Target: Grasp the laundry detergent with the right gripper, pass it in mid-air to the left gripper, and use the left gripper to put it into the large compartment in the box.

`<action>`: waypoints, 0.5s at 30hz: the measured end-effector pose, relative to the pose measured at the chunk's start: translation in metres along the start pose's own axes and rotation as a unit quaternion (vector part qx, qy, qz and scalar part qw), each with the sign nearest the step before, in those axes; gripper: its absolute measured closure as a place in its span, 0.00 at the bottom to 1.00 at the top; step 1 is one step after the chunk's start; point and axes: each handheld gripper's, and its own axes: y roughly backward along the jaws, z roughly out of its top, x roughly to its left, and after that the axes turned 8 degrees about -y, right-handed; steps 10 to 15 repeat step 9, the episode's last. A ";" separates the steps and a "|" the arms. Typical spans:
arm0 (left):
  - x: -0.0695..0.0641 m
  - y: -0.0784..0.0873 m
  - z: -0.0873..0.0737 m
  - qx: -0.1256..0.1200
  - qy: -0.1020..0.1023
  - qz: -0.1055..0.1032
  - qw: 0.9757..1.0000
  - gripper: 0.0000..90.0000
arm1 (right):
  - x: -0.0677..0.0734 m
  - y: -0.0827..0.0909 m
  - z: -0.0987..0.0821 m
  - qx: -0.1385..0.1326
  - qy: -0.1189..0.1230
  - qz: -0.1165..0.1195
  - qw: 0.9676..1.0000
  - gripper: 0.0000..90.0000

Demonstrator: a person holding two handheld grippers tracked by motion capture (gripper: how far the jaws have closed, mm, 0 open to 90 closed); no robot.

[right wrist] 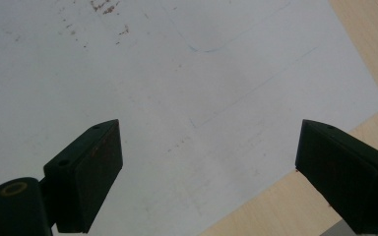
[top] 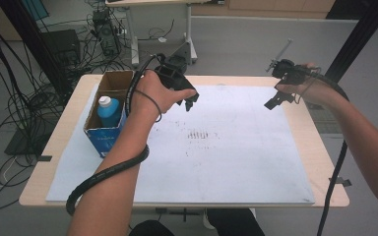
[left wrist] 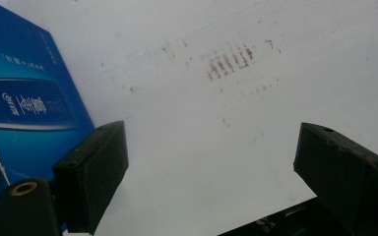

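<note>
The left tongs (top: 189,102) hang above the white sheet (top: 226,157) that covers most of the worktop (top: 325,162), just right of the box (top: 109,110); their jaws stand wide apart with nothing between them, and in the left gripper view (left wrist: 211,162) the bare sheet shows through the gap, with a patch of brown marks (left wrist: 229,61) farther off. The left hand (top: 155,96) grips the body of the tongs from above, and a black cable (top: 108,169) loops round the forearm.

The box is open-topped cardboard with a blue printed face, standing near the worktop's far left corner, partly on the sheet; its blue side shows at the left edge of the left gripper view (left wrist: 24,98), close beside the left jaw but apart from it. Inside it stands a blue bottle (top: 109,112) with a white cap, upright, against the near end of the box.

The right tongs (top: 274,101) are held over the far right part of the sheet, well apart from the box and bottle; the right hand (top: 302,83) holds them tilted down toward the sheet. Their jaws are likewise spread wide and hold nothing; the right gripper view (right wrist: 206,167) looks between them onto the sheet, faint blue lines on it, and the sheet's edge with the pale wood of the worktop (right wrist: 354,59) beyond.
</note>
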 end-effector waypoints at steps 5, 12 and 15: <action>0.000 0.001 -0.002 -0.005 0.003 -0.002 1.000 0.15 | 0.002 0.002 -0.002 -0.002 0.002 0.000 1.000 0.12; 0.000 0.002 -0.004 -0.007 0.005 -0.006 1.000 0.15 | 0.005 0.003 -0.004 -0.002 0.005 0.001 1.000 0.12; 0.000 0.002 -0.004 -0.007 0.005 -0.006 1.000 0.15 | 0.005 0.003 -0.004 -0.002 0.005 0.001 1.000 0.12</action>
